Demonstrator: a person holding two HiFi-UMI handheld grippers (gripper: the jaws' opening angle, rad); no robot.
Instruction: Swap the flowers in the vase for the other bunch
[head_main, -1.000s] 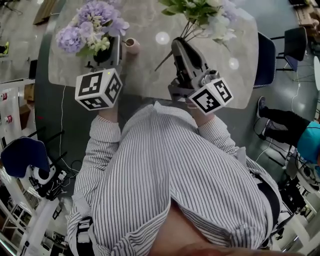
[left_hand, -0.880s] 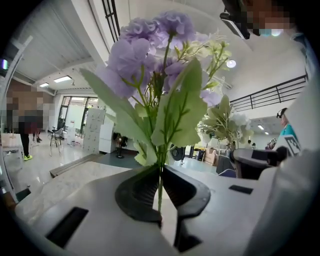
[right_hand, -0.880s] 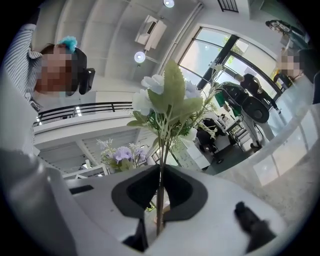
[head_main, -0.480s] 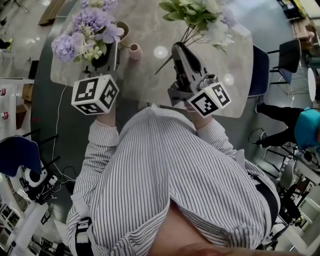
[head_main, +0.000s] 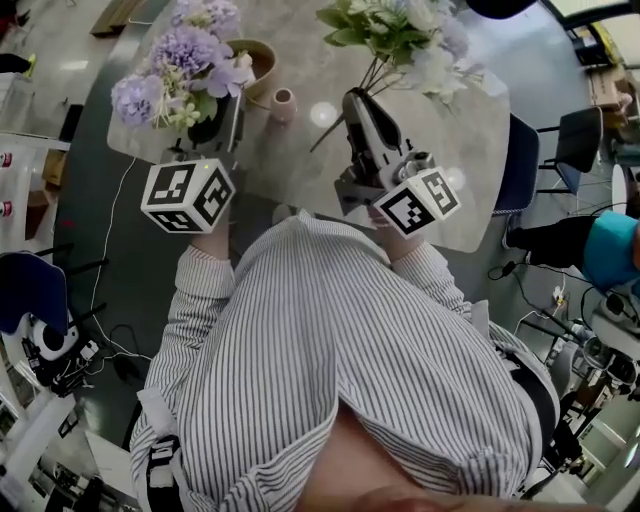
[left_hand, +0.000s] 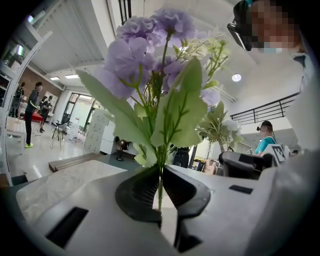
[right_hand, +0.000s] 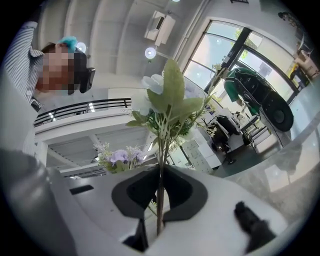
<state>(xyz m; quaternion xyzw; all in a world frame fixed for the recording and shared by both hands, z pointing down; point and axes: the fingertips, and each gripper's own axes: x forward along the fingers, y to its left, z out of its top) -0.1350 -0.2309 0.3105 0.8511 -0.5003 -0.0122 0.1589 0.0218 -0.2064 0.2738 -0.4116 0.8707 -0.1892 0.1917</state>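
In the head view my left gripper (head_main: 224, 104) is shut on the stems of a purple flower bunch (head_main: 178, 62), held over the table's left end. The left gripper view shows the thin green stem (left_hand: 160, 185) pinched between the dark pads. My right gripper (head_main: 358, 100) is shut on the stems of a white and green bunch (head_main: 405, 30), and the right gripper view shows those stems (right_hand: 160, 200) clamped between its pads. A small pink vase (head_main: 284, 103) stands on the table (head_main: 300, 160) between the two grippers, with nothing in it.
A round brown bowl (head_main: 258, 55) sits on the table behind the vase. A dark blue chair (head_main: 522, 150) stands at the table's right end, and a person in a teal top (head_main: 610, 250) is beyond it. Cables and equipment lie on the floor at the left.
Both grippers have risen a little with their bunches. The purple bunch has drifted left, away from the vase, and the white bunch has come slightly nearer to it.
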